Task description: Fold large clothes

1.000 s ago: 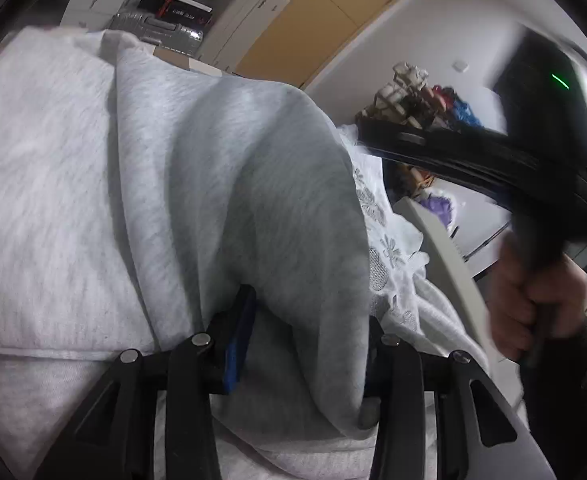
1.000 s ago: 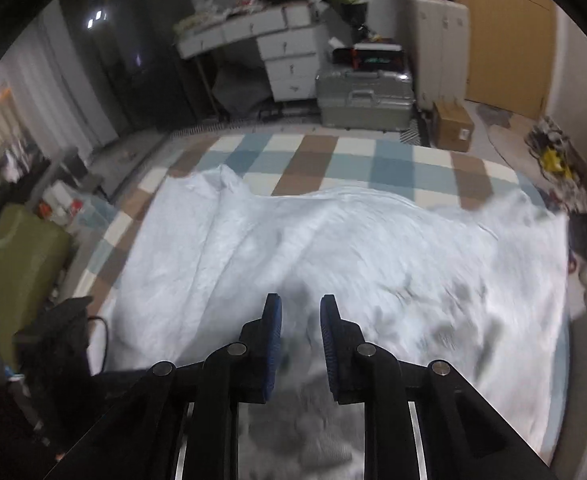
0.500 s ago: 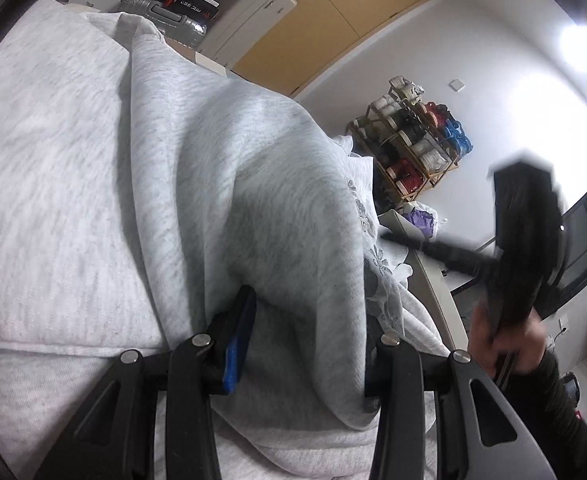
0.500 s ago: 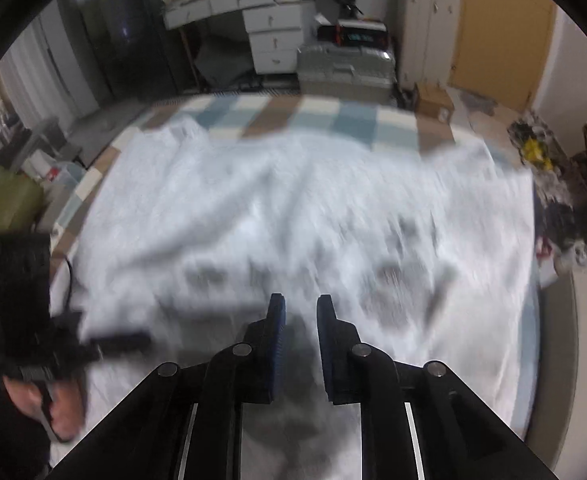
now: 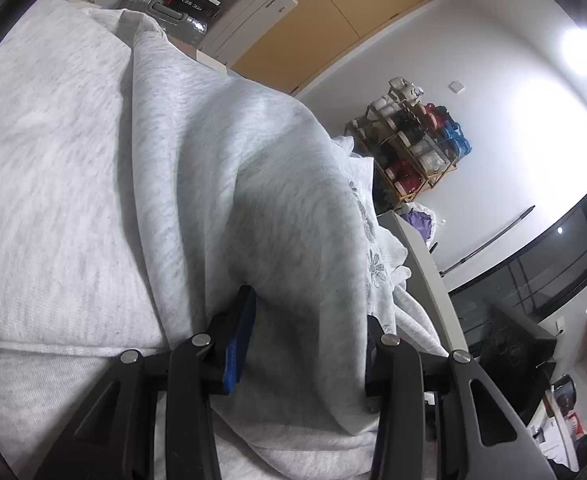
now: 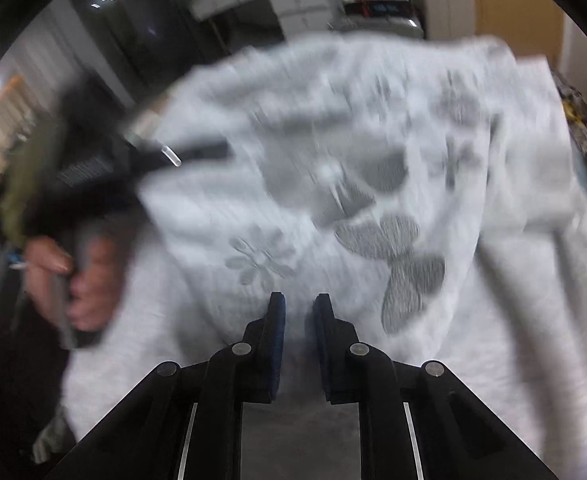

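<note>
Sweatshirt (image 5: 221, 184) in pale heathered grey fills most of both wrist views, lying bunched on a bed rather than flat. In the left wrist view a thick ridge of the cloth rises between the two fingers of the left gripper (image 5: 309, 340). The fingers stand fairly wide, with the fabric draped over and between them; the blue pad (image 5: 239, 344) on one finger shows, while the other finger is mostly covered. Whether the pads are truly pinching that fold cannot be told.

In the right wrist view, which is badly blurred, the right gripper (image 6: 299, 312) hangs just above the garment with its jaws narrow and nothing between them. Grey flower prints (image 6: 397, 252) show on the side of the sweatshirt facing up. At the left edge of that view a bare hand (image 6: 81, 276) grips the handle of the other tool, whose fingers run under a raised part of the cloth.

Judging from the rumpled heap, the fold looks barely started. No neat crease or squared stack shows anywhere. The cloth still has to be spread, its sides and sleeves brought in, and the body doubled over.

Beyond the bed stand a wooden wardrobe (image 5: 333, 20) and a shelf rack (image 5: 409, 140) of bundled goods.
</note>
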Available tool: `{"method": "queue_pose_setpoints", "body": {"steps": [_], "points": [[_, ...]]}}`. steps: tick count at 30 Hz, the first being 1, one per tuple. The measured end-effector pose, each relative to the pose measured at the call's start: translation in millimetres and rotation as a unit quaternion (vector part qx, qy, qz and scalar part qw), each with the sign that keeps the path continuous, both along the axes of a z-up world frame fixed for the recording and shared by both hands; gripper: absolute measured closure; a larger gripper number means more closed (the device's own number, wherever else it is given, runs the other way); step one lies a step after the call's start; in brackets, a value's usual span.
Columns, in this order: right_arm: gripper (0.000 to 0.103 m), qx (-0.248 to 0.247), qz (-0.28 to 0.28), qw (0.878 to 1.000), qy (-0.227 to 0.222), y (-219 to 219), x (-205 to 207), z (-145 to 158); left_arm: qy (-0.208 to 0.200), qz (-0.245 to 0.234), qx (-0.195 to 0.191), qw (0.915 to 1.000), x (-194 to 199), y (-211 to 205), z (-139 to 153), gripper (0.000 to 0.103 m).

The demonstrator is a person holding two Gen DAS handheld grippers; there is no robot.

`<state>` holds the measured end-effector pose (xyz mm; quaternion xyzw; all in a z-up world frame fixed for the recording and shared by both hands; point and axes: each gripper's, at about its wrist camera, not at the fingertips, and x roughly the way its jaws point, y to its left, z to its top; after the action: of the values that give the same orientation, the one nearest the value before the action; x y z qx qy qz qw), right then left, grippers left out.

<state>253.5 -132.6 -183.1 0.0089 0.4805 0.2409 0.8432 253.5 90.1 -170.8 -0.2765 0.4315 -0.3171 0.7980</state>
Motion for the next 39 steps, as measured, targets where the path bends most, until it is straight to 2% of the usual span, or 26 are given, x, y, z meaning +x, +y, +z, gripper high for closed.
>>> {"method": "queue_pose_setpoints", "body": {"steps": [3, 4, 6, 8, 9, 11, 12, 13, 14, 15, 16, 17, 18, 20, 21, 22, 23, 25, 27, 29, 32, 36, 37, 38, 39], "points": [[0.089, 0.04, -0.015, 0.999, 0.02, 0, 11, -8, -0.004, 0.002, 0.006, 1.0, -1, -2, 1, 0.067], [0.089, 0.067, -0.014, 0.997, 0.022, -9, 11, -6, -0.005, 0.002, 0.008, 1.0, -1, -2, 1, 0.067], [0.089, 0.119, -0.02, 0.993, -0.017, -21, 11, 4, -0.008, 0.004, 0.014, 0.9999, -1, -4, 1, 0.067], [0.087, 0.143, -0.04, 0.985, -0.087, -35, 10, 14, -0.011, 0.005, 0.029, 0.9995, 0, -11, 4, 0.067], [0.079, 0.16, -0.067, 0.977, -0.124, -45, 10, 13, -0.015, 0.005, 0.041, 0.9991, -1, -14, 6, 0.067], [0.071, 0.189, -0.096, 0.967, -0.143, -59, 6, 6, -0.005, 0.008, 0.061, 0.9981, 1, -21, 10, 0.067], [0.071, 0.225, -0.111, 0.958, -0.14, -69, 8, -10, 0.007, 0.01, 0.075, 0.9971, 4, -26, 14, 0.067], [0.071, 0.255, -0.121, 0.951, -0.128, -76, 12, -19, 0.021, 0.009, 0.092, 0.9955, 7, -30, 18, 0.073], [0.071, 0.273, -0.126, 0.947, -0.113, -84, 11, -16, 0.036, 0.002, 0.111, 0.9932, 12, -36, 23, 0.097], [0.068, 0.304, -0.127, 0.937, -0.117, -92, 10, -21, 0.052, -0.01, 0.122, 0.9911, 17, -42, 26, 0.101], [0.061, 0.315, -0.136, 0.93, -0.131, -96, 7, -20, 0.07, -0.016, 0.138, 0.9878, 25, -48, 34, 0.101], [0.043, 0.32, -0.14, 0.926, -0.139, -106, 7, -16, 0.07, -0.014, 0.15, 0.9862, 31, -52, 44, 0.101], [0.032, 0.328, -0.143, 0.922, -0.146, -111, 5, -13, 0.056, -0.02, 0.165, 0.9845, 37, -56, 57, 0.101], [0.032, 0.342, -0.141, 0.917, -0.15, -119, 0, -12, 0.007, -0.026, 0.227, 0.9735, 49, -70, 89, 0.101], [0.032, 0.344, -0.14, 0.916, -0.148, -118, 1, -16, -0.008, -0.023, 0.247, 0.9686, 54, -73, 100, 0.101], [0.032, 0.347, -0.137, 0.916, -0.147, -121, -2, -6, -0.027, -0.02, 0.268, 0.9629, 61, -76, 116, 0.101], [0.032, 0.35, -0.135, 0.915, -0.149, -120, -1, -8, -0.059, -0.003, 0.289, 0.9554, 69, -80, 141, 0.102], [0.032, 0.353, -0.133, 0.914, -0.15, -132, -14, 13, -0.113, 0.024, 0.308, 0.9445, 76, -83, 177, 0.102], [0.032, 0.357, -0.131, 0.913, -0.147, -134, -22, 24, -0.132, 0.044, 0.306, 0.9418, 78, -85, 195, 0.102], [0.032, 0.358, -0.131, 0.913, -0.144, -136, -23, 25, -0.144, 0.039, 0.311, 0.9386, 64, -87, 183, 0.102], [0.032, 0.363, -0.133, 0.911, -0.144, -150, -31, 48, -0.142, 0.013, 0.327, 0.9341, 27, -99, 125, 0.102], [0.032, 0.365, -0.132, 0.911, -0.14, -149, -32, 56, -0.08, -0.047, 0.38, 0.9202, -2, -109, 32, 0.101], [0.032, 0.363, -0.131, 0.912, -0.14, -149, -33, 57, -0.082, -0.04, 0.368, 0.9253, -6, -105, 27, 0.101], [0.032, 0.362, -0.131, 0.912, -0.14, -149, -33, 59, -0.078, -0.031, 0.343, 0.9357, -5, -97, 30, 0.101], [0.032, 0.362, -0.13, 0.912, -0.139, -149, -34, 60, -0.052, -0.024, 0.314, 0.9476, 1, -87, 35, 0.101]]}}
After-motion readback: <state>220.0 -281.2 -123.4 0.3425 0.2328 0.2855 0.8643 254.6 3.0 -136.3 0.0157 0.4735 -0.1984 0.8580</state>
